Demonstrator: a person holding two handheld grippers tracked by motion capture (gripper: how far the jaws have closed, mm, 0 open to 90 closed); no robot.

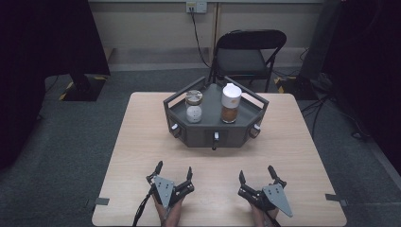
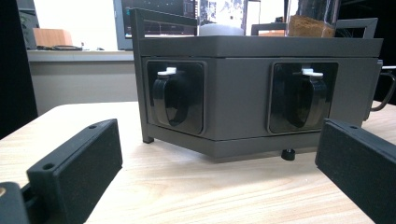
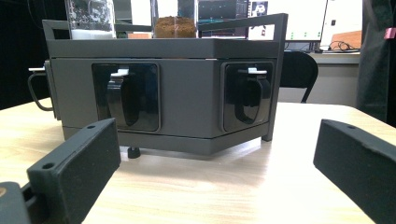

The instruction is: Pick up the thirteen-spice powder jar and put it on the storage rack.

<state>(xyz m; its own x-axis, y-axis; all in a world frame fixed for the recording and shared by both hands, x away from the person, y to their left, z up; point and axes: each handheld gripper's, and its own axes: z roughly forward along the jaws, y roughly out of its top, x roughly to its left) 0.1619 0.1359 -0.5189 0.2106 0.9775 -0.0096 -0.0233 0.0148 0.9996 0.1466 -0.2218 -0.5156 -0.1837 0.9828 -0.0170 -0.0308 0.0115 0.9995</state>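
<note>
Both the left tool (image 1: 173, 174) and the right tool (image 1: 257, 177) rest wide and empty on the surface (image 1: 142, 142), well short of the grey tray unit (image 1: 215, 127) at its middle. On the tray, the clear-lidded jar (image 1: 193, 106) and the white-capped jar (image 1: 231, 102) of brown powder look tall enough to topple if a careless reach jolts the unit. No label or writing is legible.
</note>
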